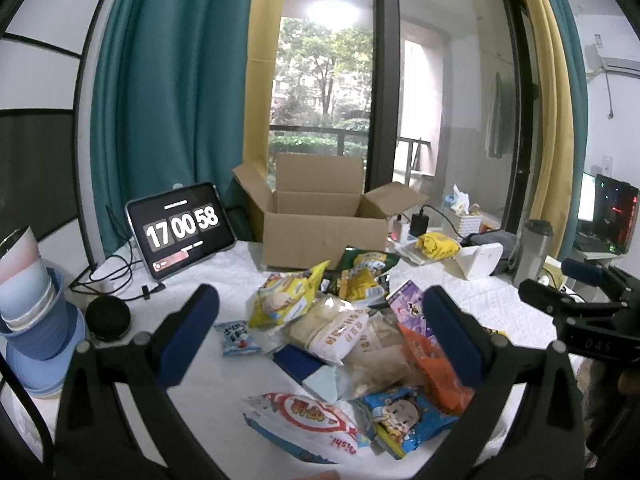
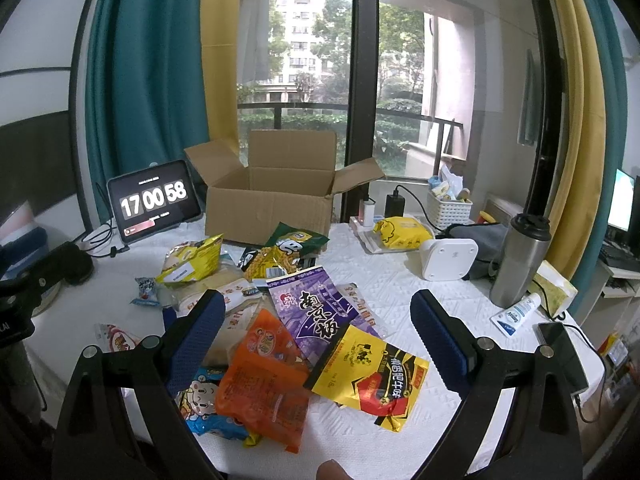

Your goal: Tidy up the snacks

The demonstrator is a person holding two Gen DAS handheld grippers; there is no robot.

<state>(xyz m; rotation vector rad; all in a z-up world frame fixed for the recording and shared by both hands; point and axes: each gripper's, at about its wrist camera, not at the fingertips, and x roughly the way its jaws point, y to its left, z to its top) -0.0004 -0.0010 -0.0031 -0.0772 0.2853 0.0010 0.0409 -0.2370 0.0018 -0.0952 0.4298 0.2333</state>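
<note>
A pile of snack packets lies on the white table. An open empty cardboard box stands behind it, also in the right wrist view. My left gripper is open and empty, above the pile's left part, over a beige bread packet and a red-and-white packet. My right gripper is open and empty, above an orange packet, a purple packet and a yellow-and-black packet. The right gripper also shows at the right edge of the left wrist view.
A tablet clock leans at the back left by a black speaker and stacked blue bowls. On the right stand a steel tumbler, a white device, a white basket, a tube and a phone.
</note>
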